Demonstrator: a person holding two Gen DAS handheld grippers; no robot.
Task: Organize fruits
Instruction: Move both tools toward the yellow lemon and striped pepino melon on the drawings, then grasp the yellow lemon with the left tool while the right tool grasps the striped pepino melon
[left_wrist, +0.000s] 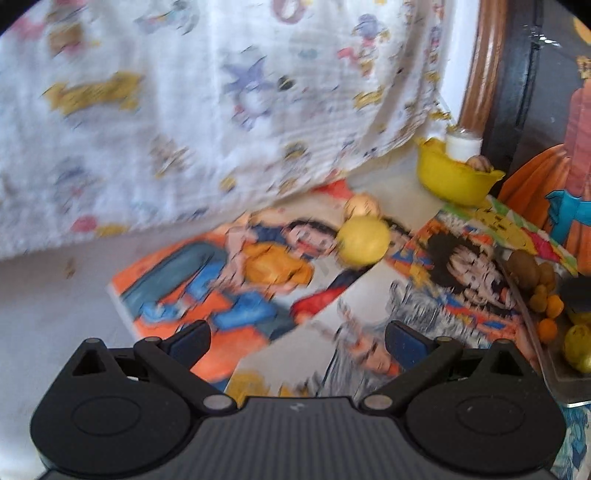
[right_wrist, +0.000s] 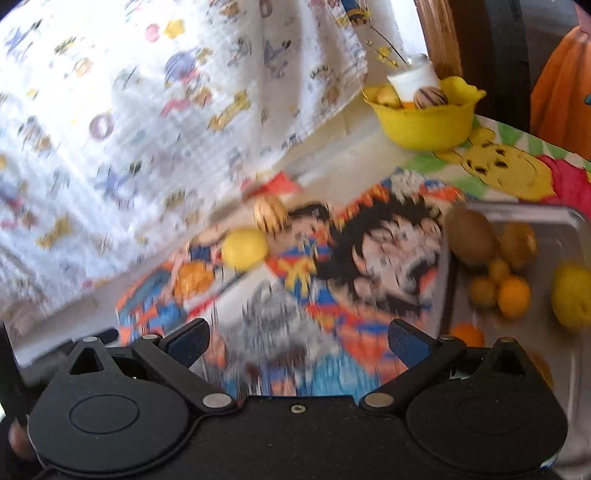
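Both claws gape wide with nothing between their fingers: the left gripper (left_wrist: 297, 341) and the right gripper (right_wrist: 297, 341). A yellow lemon (left_wrist: 364, 240) lies ahead of the left one, slightly right (blurred). Far right, 1 metal tray (right_wrist: 517, 212) holds fruits; a yellow bowl (right_wrist: 424, 123) sits beyond

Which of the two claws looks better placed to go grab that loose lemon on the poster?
Probably the left gripper: the lemon sits nearly ahead of its open fingers. For the right gripper, it lies off to the left.
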